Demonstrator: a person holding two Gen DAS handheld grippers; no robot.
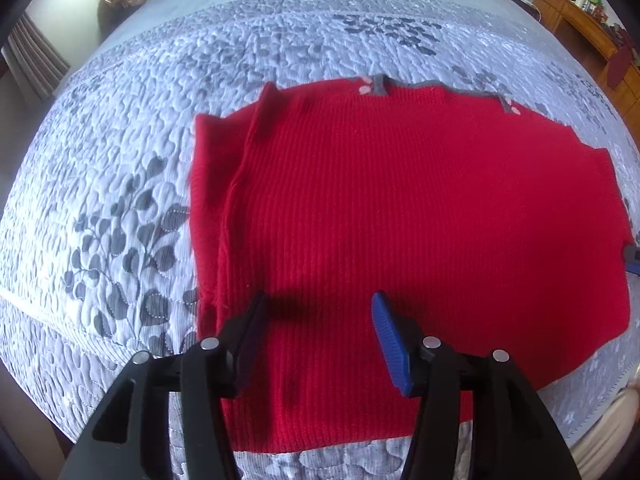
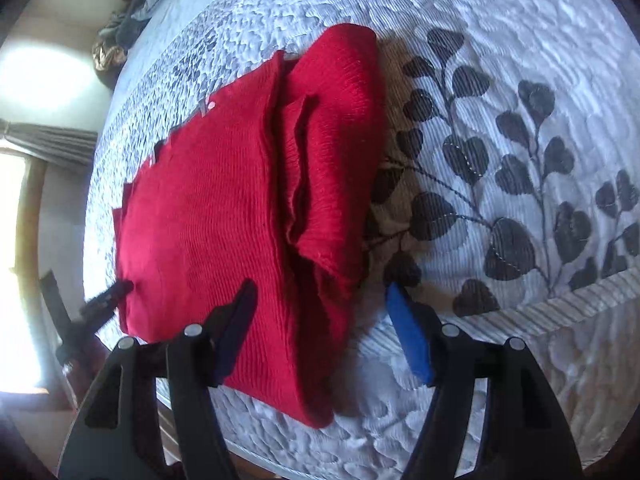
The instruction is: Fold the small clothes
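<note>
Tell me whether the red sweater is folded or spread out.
Partly folded. The red sweater lies on the quilted bedspread with one side turned in over its body, layered edges showing along that side; the rest lies flat.

Left gripper [image 1: 318, 312] fingers apart, nothing gripped; right gripper [image 2: 320, 300] likewise, both angled steeply down.

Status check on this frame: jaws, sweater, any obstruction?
Left gripper and right gripper: jaws open, empty. Red knit sweater lies partly folded on quilted bedspread. Nothing in the way.
</note>
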